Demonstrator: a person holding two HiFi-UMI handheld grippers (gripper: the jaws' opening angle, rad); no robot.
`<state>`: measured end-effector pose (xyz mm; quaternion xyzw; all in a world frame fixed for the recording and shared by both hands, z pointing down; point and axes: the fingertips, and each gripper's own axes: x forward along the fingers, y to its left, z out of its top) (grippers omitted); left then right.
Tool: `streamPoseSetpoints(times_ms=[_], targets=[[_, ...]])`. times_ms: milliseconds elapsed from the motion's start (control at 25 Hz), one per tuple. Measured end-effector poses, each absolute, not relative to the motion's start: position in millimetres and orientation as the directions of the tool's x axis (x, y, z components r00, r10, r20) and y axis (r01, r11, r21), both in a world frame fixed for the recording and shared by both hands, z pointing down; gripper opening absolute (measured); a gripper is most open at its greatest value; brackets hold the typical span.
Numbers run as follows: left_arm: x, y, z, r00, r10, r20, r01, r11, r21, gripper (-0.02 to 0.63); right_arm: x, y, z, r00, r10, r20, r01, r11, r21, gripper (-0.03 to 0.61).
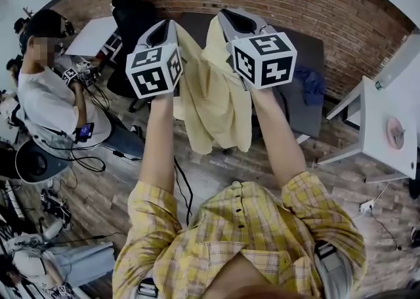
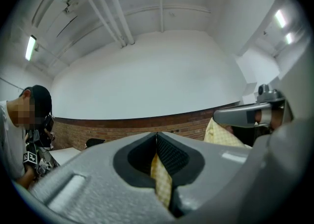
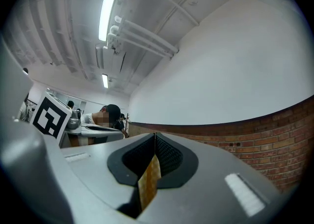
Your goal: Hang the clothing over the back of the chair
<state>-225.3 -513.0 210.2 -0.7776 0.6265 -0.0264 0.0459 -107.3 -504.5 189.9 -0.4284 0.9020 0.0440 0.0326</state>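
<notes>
Hanging between the two grippers, the pale yellow checked clothing point(image 1: 213, 98) is held up by its top edge, and its body droops below them over the wooden floor point(image 1: 210, 173). The left gripper point(image 2: 157, 156) has its jaws pressed together on a fold of the fabric. The right gripper point(image 3: 154, 161) is clamped on another strip of it. Beyond the left gripper stands a black chair point(image 1: 134, 19), clear of the clothing. Past the right gripper is a dark grey surface point(image 1: 308, 48) with a blue cloth point(image 1: 310, 84) on it, backed by a brick wall point(image 1: 295, 2). A seated person point(image 1: 46, 94) is out to the left gripper's side, and a white table point(image 1: 394, 114) to the right gripper's side.
</notes>
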Motion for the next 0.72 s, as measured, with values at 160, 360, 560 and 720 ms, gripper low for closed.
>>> streamPoseSetpoints(times_ms=[160, 360, 560, 720], targets=[[-222.2, -523.3, 222.6, 0.218, -0.976, 0.016, -0.971, -0.219, -0.092, 0.006, -106.1, -516.0, 201.7, -0.627, -0.776, -0.072, -0.779, 0.626, 0.029, 0.012], [-221.3, -532.6, 235.5, 0.217, -0.975, 0.049, -0.972, -0.22, -0.081, 0.006, -107.6, -525.5, 215.2, -0.63, -0.776, -0.038, -0.777, 0.63, 0.017, 0.012], [-222.6, -536.2, 249.5, 0.214, -0.974, 0.074, -0.974, -0.219, -0.062, 0.006, -111.6, -531.3, 231.1, -0.637, -0.77, -0.009, -0.771, 0.637, 0.0, 0.012], [-221.2, -540.9, 261.2, 0.211, -0.972, 0.1, -0.975, -0.217, -0.051, 0.006, -110.9, -536.8, 243.4, -0.637, -0.771, 0.017, -0.771, 0.636, -0.009, 0.012]])
